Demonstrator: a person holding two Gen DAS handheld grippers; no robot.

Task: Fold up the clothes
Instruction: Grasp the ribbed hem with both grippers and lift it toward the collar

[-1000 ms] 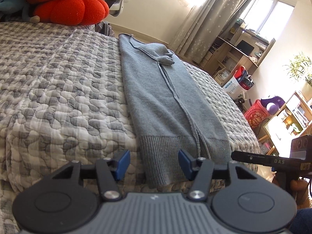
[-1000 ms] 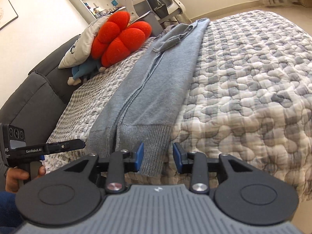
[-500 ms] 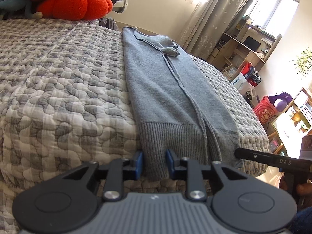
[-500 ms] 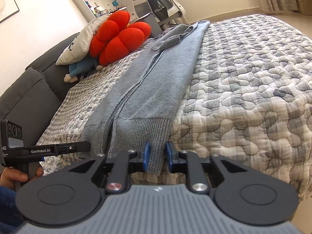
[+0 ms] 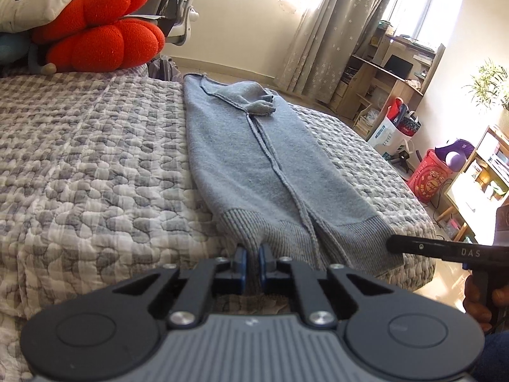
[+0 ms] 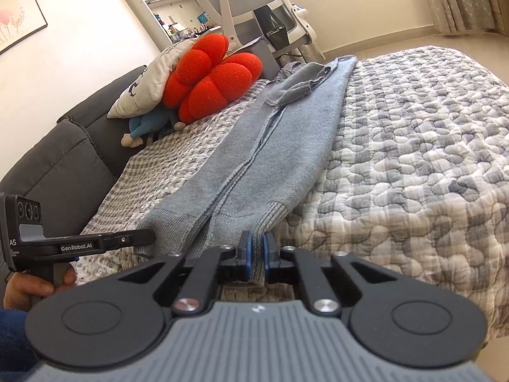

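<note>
A grey knit sweater [image 5: 254,165], folded lengthwise into a long strip, lies on the quilted bed; it also shows in the right wrist view [image 6: 280,159]. My left gripper [image 5: 251,262] is shut on the ribbed hem at its left corner. My right gripper [image 6: 257,256] is shut on the ribbed hem at its right corner. The hem lifts slightly into both pinches. Each gripper shows in the other's view: the right one [image 5: 445,250], the left one [image 6: 95,243].
The grey-and-white quilt [image 5: 79,165] covers the bed. A red flower cushion [image 5: 98,38] and a white pillow [image 6: 143,86] sit at the head end. An office chair [image 6: 254,9] stands behind. Shelves, bags and a red basket [image 5: 429,181] stand right of the bed.
Both grippers moved in to the sweater's hem and closed from open onto its two corners.
</note>
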